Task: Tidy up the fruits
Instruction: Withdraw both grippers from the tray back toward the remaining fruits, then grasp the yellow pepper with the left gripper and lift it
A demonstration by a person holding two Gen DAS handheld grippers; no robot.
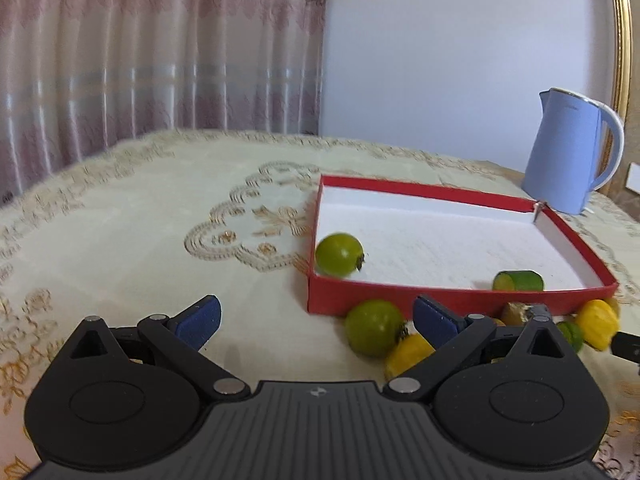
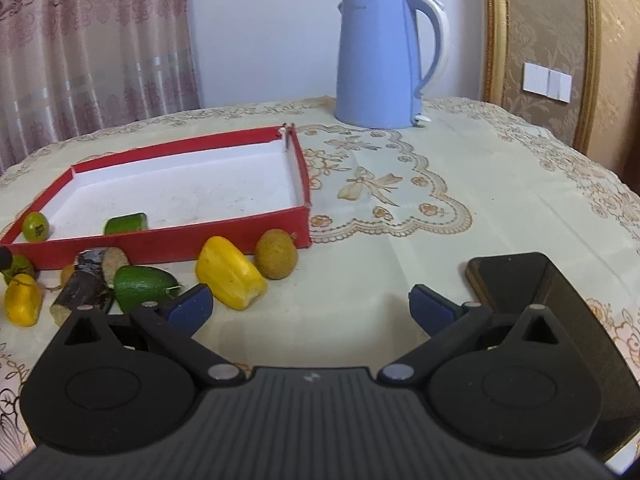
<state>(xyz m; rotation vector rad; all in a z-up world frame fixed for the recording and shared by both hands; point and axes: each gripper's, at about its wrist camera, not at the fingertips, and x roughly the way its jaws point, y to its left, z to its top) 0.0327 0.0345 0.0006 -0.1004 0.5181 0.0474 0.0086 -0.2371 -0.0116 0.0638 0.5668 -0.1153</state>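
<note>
Red tray (image 2: pixel 160 242) on embroidered tablecloth (image 2: pixel 400 280), white inside; holds round green fruit (image 1: pixel 339 255) at near-left corner and cut green piece (image 2: pixel 126 223) against front wall. Outside, along front wall: second green fruit (image 1: pixel 374 327), yellow pieces (image 2: pixel 230 274), brown round fruit (image 2: pixel 277 254), green wedge (image 2: pixel 142 286), dark stalk piece (image 2: pixel 86 286). Left gripper (image 1: pixel 316 322) open wide, empty, low over cloth. Right gripper (image 2: pixel 310 308) likewise open, empty. Blue kettle (image 2: pixel 380 60) behind tray; black phone (image 2: pixel 520 280) at right.

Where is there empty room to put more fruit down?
Most of the red tray floor is bare, between the round green fruit in its corner and the far wall. The tablecloth between tray and kettle is free too. It is crowded along the tray's front wall.
</note>
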